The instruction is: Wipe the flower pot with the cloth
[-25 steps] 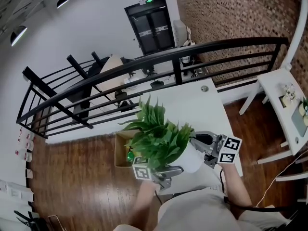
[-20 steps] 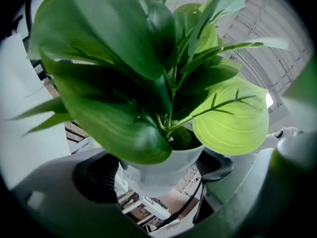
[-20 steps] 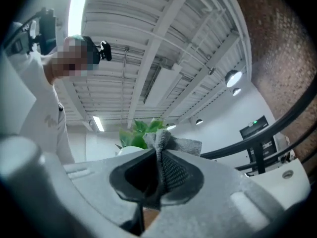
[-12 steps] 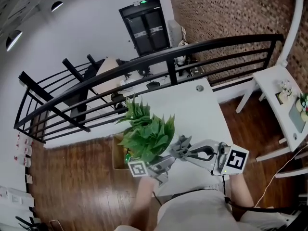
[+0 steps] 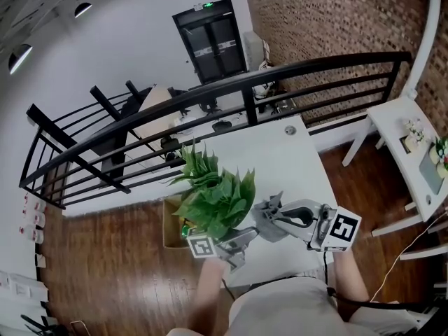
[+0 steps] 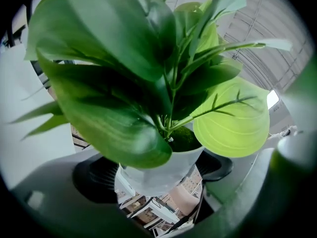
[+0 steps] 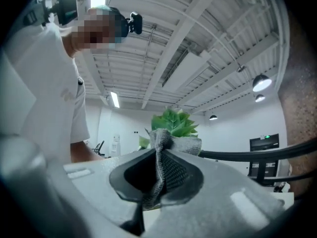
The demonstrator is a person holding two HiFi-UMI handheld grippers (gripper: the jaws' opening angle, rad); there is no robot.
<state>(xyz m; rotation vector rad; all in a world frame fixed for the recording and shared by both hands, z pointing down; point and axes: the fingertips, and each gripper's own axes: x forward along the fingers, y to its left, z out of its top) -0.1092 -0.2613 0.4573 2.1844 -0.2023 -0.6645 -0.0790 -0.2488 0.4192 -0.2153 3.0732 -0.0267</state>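
White and smooth-walled, the flower pot [image 6: 166, 163] sits between the left gripper's [image 6: 157, 176] fingers [image 6: 94, 180]. They stand about half open and press on its two sides, holding it up in the air. Moss fills its mouth, and the broad green leaves of the plant [image 5: 213, 198] spread over it. In the head view those leaves hide the pot completely.

Just to the right of the pot's leaves in the head view is the grey cloth [image 5: 268, 221]. The right gripper's [image 7: 161, 176] fingers [image 7: 124, 178] are closed tight on it, with a bunched fold sticking out past the tips. In the right gripper view the leaves show just beyond that fold. No view shows whether the cloth touches the pot.

Under the pot and stretching away from it lies the white counter [image 5: 280, 152]; the pot hangs over its near left corner. Below the leaves on the left, a cardboard box [image 5: 170, 226] stands on the wooden floor [image 5: 105, 271]. Beyond the pot runs a black railing [image 5: 245, 93].
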